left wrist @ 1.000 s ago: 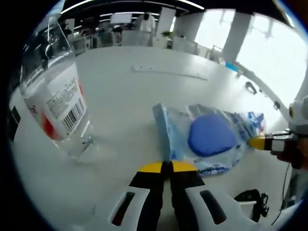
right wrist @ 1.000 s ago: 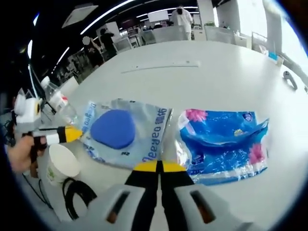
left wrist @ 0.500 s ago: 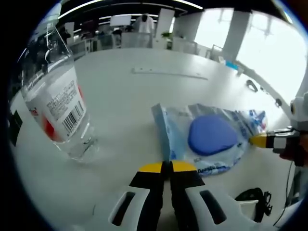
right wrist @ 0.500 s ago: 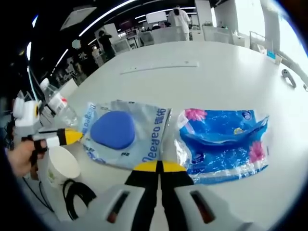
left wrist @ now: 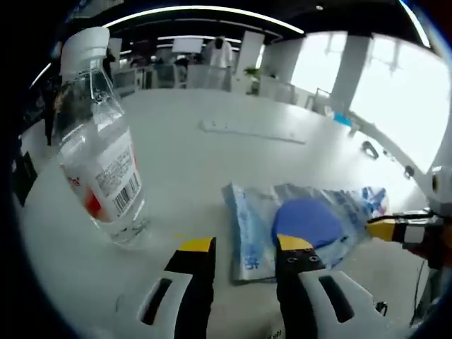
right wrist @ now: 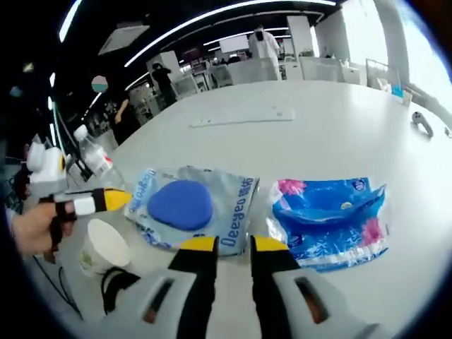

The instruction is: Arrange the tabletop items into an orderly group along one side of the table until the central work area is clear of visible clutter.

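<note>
A clear water bottle (left wrist: 99,162) with a white cap stands upright at the left of the white table (left wrist: 183,155). A clear packet holding a blue pad (left wrist: 304,222) lies just ahead of my left gripper (left wrist: 246,244), which is open and holds nothing. My right gripper (left wrist: 385,229) reaches in from the right, at the packet's far end. In the right gripper view the same packet (right wrist: 187,205) lies left of a blue flowered tissue pack (right wrist: 332,219). My right gripper (right wrist: 234,244) is open just short of both. My left gripper (right wrist: 106,201) shows at the left.
A white paper cup (right wrist: 102,247) and a black cable (right wrist: 116,282) sit near the table edge at lower left. The bottle (right wrist: 95,159) stands behind them. A long white strip (right wrist: 244,116) lies farther out, and a small dark object (right wrist: 422,126) at the far right. People stand in the background.
Both grippers have gone from shut to open. Both cameras have drawn back and risen slightly, so the bottle's cap now shows in the left gripper view.
</note>
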Motion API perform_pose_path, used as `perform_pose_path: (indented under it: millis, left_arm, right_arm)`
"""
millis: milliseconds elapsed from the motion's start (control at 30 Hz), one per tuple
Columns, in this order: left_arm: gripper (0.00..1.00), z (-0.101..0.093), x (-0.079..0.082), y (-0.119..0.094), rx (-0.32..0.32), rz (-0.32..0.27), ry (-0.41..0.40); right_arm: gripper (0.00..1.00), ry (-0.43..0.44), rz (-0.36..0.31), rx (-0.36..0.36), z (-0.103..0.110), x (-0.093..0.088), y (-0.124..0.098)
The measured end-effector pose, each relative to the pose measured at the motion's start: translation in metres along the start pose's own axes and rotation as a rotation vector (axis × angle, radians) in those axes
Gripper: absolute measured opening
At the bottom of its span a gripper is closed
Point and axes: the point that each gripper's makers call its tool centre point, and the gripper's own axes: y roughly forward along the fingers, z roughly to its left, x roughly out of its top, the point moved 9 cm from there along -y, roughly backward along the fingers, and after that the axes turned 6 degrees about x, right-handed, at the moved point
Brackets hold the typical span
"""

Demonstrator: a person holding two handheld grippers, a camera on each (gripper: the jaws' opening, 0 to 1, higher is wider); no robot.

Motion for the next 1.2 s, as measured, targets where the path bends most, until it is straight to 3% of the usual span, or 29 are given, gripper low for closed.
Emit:
perform_pose_path:
  millis: [100,167,300,500,1200]
  left_arm:
    - [0.55,-0.006,0.005,-0.003,-0.058,-0.024,0.01]
    - [0.65,-0.008,0.009,-0.008,-0.073,-0.06,0.077]
    - [0.91,-0.01,0.008,-0.014,-0.086,-0.102,0.094]
    - [0.96,-0.011,0.006,-0.02,-0.092,-0.089,0.105]
    - [0.96,-0.012,0.011,-0.039,-0.092,-0.096,0.158]
  right_arm:
    - [0.31,0.036,-0.058,-0.006,0.005,0.006,-0.009]
    - [0.39,0.024,-0.114,0.001,0.007,0.013,-0.015]
    - [0.57,0.013,-0.144,0.025,0.011,0.018,-0.021]
    - [0.64,0.057,-0.14,0.024,0.005,0.017,-0.026]
    - [0.58,0.126,-0.134,-0.01,-0.007,0.006,-0.049]
